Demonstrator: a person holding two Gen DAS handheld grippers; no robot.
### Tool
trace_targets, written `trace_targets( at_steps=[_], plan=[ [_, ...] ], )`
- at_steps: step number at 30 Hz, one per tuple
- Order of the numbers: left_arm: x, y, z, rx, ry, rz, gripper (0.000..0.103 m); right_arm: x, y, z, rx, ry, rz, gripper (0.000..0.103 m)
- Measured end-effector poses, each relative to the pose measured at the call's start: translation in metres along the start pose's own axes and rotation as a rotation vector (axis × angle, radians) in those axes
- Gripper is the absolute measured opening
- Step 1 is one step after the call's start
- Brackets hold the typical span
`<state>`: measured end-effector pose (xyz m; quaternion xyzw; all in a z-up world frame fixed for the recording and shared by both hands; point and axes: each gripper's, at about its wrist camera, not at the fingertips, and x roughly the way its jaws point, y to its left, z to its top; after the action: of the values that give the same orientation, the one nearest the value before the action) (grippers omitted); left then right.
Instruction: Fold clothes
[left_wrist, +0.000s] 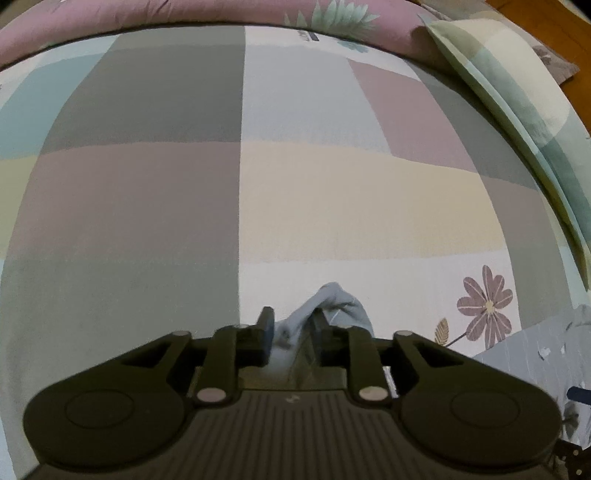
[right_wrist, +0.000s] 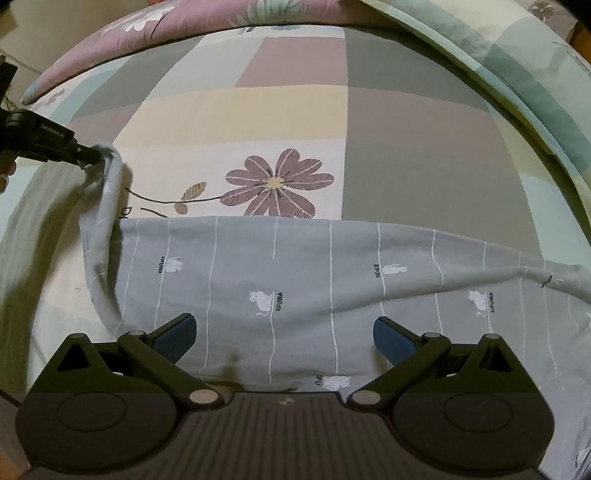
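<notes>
patchwork bedsheet (left_wrist: 332, 192), perhaps pillow (left_wrist: 517, 96) alongside

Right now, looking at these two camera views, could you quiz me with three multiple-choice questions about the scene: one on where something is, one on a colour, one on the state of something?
1. Where does the grey garment lie?
A. on the patchwork sheet
B. on a wooden floor
C. in a basket

2. What colour is the big flower printed on the sheet?
A. bright orange
B. mauve with a yellow centre
C. black

3. How does the right gripper stand?
A. shut on a sock
B. jaws wide apart, nothing between its pads
C. clamped on the pillow

Answers:
1 A: the garment is spread flat over the sheet's coloured blocks.
2 B: the petals are dusty purple around a pale yellow middle.
3 B: its blue pads sit far apart above the cloth, while the left gripper has the garment's corner between its fingers.
</notes>
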<state>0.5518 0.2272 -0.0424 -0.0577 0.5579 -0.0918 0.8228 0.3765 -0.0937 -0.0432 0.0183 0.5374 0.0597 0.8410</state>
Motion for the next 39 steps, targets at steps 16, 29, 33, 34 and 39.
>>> trace_targets(
  at_steps=[16,29,33,34,39],
  plan=[
    [0.021,0.053,-0.051,-0.435,0.092,-0.187,0.023,0.006,0.001,0.009,0.013,-0.002,0.040,0.103],
    [0.026,0.053,-0.064,-0.464,-0.075,-0.197,0.007,0.007,0.000,0.004,0.036,0.001,0.039,0.103],
    [0.000,0.047,-0.071,-0.421,-0.109,-0.149,0.006,0.005,0.001,0.004,0.030,-0.005,0.032,0.103],
    [-0.008,0.048,-0.074,-0.418,-0.117,-0.140,0.006,0.004,0.000,0.004,0.033,-0.007,0.031,0.103],
    [-0.044,0.066,-0.093,-0.420,-0.143,-0.090,0.006,0.003,0.002,0.009,0.031,-0.012,0.032,0.103]
  ],
)
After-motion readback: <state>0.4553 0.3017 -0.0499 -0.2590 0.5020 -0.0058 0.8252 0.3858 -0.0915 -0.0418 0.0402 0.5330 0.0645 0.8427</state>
